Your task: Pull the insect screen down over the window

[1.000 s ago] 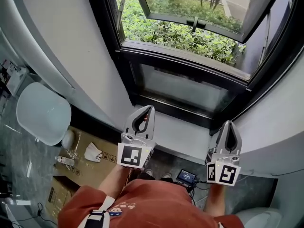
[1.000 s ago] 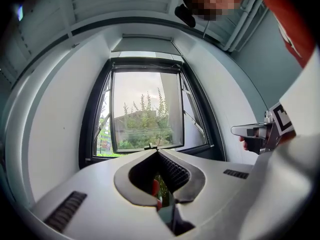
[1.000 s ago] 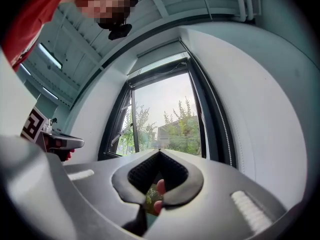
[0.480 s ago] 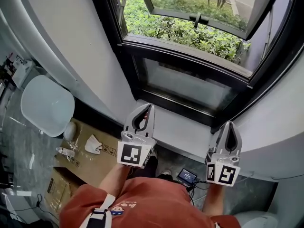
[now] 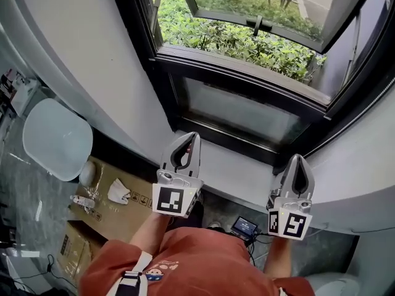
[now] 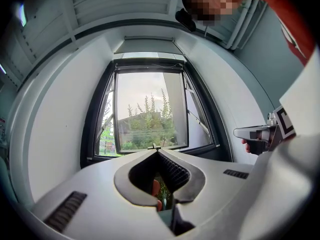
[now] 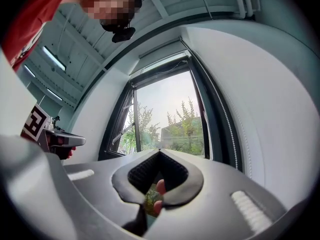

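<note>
The black-framed window (image 5: 242, 73) stands ahead, its sash (image 5: 258, 24) swung outward over green bushes. No mesh shows across the opening (image 6: 147, 109). A dark bar (image 6: 148, 60) runs along the top of the frame. My left gripper (image 5: 193, 137) is shut and empty, held over the white sill (image 5: 237, 168) and pointing at the window; its tips (image 6: 156, 150) meet in the left gripper view. My right gripper (image 5: 297, 158) is shut too, with nothing in it, beside the right wall, and its tips (image 7: 160, 150) touch. Neither gripper touches the window.
Curved white walls (image 5: 92, 60) flank the window recess. At the lower left stand a pale round seat (image 5: 55, 137) and a cardboard box (image 5: 120, 211) with a face mask (image 5: 117, 192) on it. A small screen device (image 5: 245, 229) lies on the floor by the person's feet.
Both grippers keep their places and stay shut. Only the head view has drifted a little.
</note>
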Motion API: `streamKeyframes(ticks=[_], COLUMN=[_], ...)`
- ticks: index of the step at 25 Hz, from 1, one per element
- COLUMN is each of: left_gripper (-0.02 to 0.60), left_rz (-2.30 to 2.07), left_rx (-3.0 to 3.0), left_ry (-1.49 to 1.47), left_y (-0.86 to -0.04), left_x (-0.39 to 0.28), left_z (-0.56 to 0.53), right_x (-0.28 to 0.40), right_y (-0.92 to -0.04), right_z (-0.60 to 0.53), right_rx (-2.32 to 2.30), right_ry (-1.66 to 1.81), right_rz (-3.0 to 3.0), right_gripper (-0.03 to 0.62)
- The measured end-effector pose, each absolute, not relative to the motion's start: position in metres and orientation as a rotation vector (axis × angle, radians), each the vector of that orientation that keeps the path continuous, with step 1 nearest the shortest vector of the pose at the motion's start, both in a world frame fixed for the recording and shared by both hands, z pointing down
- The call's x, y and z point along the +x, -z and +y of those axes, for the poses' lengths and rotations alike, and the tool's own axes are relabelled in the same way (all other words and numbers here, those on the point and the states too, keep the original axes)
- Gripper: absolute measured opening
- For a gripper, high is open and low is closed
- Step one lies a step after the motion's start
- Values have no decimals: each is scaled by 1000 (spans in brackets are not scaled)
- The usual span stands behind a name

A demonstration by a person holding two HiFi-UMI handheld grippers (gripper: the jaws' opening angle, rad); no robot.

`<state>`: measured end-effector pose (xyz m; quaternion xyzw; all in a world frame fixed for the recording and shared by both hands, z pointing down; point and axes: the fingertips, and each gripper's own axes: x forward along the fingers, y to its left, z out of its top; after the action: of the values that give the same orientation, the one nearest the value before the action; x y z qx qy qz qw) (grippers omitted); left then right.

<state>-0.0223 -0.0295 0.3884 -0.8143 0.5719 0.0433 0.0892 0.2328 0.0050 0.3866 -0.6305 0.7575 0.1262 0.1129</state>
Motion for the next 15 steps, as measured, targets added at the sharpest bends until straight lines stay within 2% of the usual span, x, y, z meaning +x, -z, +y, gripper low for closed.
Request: streamKeyframes(ticks=[15], left_gripper=[6], left_rz=[1644], left_rx=[-2464], left_ry=[-186], left_y=[-380], left_x=[-67], left_z=[-119], right_x=[189], right_y=[-371], right_z=[-71], right_rx=[-1935], right_ry=[-436], right_rz=[2172], right_gripper=[9])
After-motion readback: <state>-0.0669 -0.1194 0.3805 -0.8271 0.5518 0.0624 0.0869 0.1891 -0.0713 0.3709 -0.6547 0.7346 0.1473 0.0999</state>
